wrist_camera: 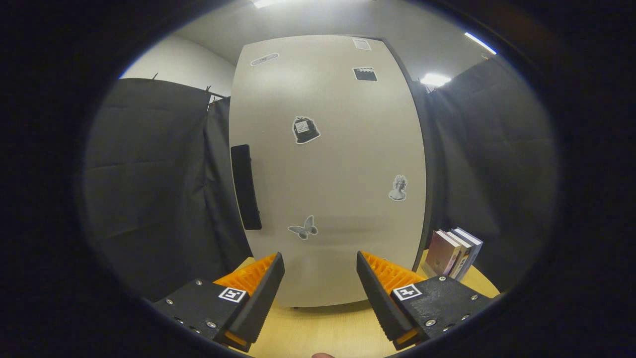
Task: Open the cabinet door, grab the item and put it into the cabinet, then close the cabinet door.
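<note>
In the gripper view, the gripper [320,278] is held facing a pale cabinet door [328,169], which is seen shut and flush against the dark edge of the cabinet [422,164] on its right side. The fingers [261,286] are spread wide apart with nothing held between them; only the bare wooden surface [318,328] and the foot of the door are seen in the gap. A dark vertical handle [246,186] is mounted at the door's left edge, beyond and slightly left of the left finger, and it is not being touched. Several small stickers, among them a butterfly [303,227] and a bust [398,188], are stuck on the door face.

A short row of books [454,252] is stood upright on the surface just beside the cabinet's right side, beyond the right finger and apart from it. These are judged to be the item to be put away, though which single book is meant cannot be told.

The task is judged to be at its very start: the door has not been opened, nothing has been grasped, and nothing has been placed inside. Opening by the handle, fetching the item, setting it in the cabinet and shutting the door are all left to be done.
</note>
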Demonstrator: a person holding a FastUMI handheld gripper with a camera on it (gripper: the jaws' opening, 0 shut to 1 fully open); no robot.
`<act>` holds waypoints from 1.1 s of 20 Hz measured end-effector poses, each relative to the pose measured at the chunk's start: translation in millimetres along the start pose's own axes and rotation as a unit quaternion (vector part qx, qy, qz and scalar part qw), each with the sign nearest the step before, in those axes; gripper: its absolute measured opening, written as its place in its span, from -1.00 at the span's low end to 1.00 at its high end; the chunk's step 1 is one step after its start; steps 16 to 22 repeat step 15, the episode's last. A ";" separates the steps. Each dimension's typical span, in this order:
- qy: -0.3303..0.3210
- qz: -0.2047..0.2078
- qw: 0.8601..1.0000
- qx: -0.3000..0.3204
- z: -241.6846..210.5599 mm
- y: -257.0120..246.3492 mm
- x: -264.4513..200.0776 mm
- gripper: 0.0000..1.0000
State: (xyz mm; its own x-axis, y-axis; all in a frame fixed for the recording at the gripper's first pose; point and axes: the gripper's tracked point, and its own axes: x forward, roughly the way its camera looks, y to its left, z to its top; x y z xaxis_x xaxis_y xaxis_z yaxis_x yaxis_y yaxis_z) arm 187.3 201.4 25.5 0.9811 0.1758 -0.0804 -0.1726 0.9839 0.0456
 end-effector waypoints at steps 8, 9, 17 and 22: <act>-0.006 0.000 1.000 -0.004 3.6 -2.2 1.5 0.83; -0.005 0.001 1.000 -0.002 2.6 -2.1 2.0 0.83; -0.001 0.008 1.000 0.002 -0.7 3.1 3.0 0.83; -0.001 0.008 1.000 0.002 -0.7 3.1 3.0 0.83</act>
